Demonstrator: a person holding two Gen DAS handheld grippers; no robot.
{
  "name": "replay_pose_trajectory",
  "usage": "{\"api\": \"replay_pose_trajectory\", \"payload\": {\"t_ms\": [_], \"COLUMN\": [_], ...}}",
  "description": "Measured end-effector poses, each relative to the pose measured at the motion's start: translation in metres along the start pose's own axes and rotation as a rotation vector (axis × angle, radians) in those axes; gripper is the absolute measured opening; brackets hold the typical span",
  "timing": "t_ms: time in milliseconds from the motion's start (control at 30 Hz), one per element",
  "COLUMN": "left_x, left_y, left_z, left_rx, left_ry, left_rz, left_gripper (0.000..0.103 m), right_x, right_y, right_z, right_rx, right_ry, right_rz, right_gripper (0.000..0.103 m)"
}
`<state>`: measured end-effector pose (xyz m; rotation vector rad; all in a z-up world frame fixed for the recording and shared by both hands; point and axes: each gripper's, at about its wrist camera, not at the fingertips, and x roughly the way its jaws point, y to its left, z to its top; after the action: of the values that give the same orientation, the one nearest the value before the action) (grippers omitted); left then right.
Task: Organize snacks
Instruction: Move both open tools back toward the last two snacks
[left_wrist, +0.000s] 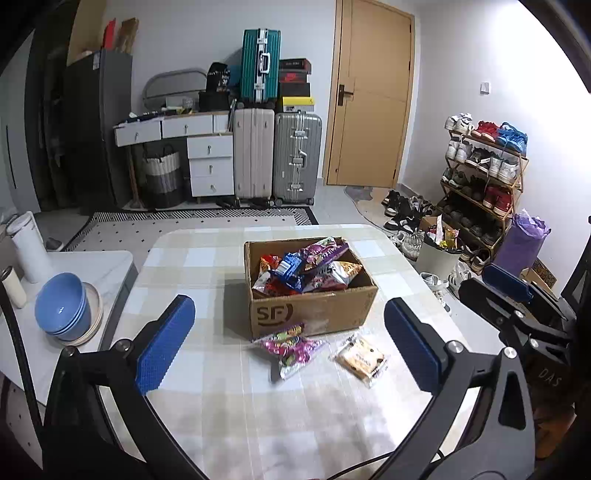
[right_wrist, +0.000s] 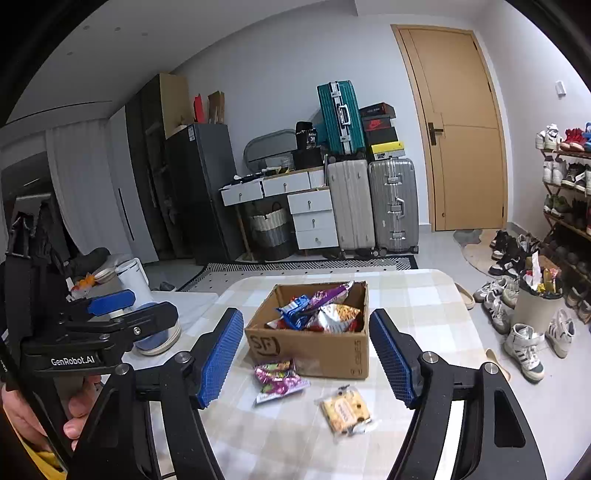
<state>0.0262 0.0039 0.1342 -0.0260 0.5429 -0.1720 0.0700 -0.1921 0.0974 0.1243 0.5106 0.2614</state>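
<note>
My left gripper (left_wrist: 290, 341) and right gripper (right_wrist: 306, 358) are both spread, holding nothing. The box (left_wrist: 314, 314) sits at twelve o'clock, with two snack packets (left_wrist: 291, 350) just before it.

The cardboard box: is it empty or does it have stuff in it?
Partly filled. The box stands open-topped with several snack bags piled inside.

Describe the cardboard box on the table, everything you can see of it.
The cardboard box is a brown corrugated carton with a dark "SF" logo printed on its near side. It is open at the top, standing upright on the checked tablecloth towards the table's far end. It is filled with snack bags in purple, blue, orange and red, heaped to about rim height. A pink snack packet lies on the cloth right against its near wall; a clear biscuit packet lies close by, apart from it. Neither gripper touches it.
</note>
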Motion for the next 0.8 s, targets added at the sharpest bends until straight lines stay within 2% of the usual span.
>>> {"api": "replay_pose_trajectory", "payload": {"t_ms": [67,133,167,300,567,800], "left_x": [-0.014,-0.029,-0.037,-0.051,-0.067,-0.048], "left_y": [-0.001,0.001,0.002,0.004,0.02,0.037], "left_z": [-0.009,-0.02,-0.027,-0.042,-0.081,-0.102], "left_rx": [-0.002,-0.011,-0.015,-0.028,-0.065,-0.102], "left_ry": [-0.005,-0.016,-0.025,-0.048,-0.073,-0.04], "left_rz": [-0.006,-0.009,-0.002,0.017,0.031,0.045], "left_gripper": [0.102,0.102,0.102,0.102,0.102,0.102], "right_x": [-0.017,-0.031,-0.038,-0.062,-0.071,-0.056], "right_y": [0.006,0.011,0.014,0.031,0.049,0.04], "right_z": [-0.009,-0.016,-0.019,-0.036,-0.06,-0.078], "right_rx": [-0.007,-0.014,-0.017,-0.043,-0.076,-0.04], "right_ry": [-0.019,-0.039,-0.058,-0.098,-0.104,-0.068], "right_rz": [0.004,0.011,0.008,0.016,0.012,0.013], "right_gripper": [0.075,0.087,0.089,0.09,0.093,0.093]}}
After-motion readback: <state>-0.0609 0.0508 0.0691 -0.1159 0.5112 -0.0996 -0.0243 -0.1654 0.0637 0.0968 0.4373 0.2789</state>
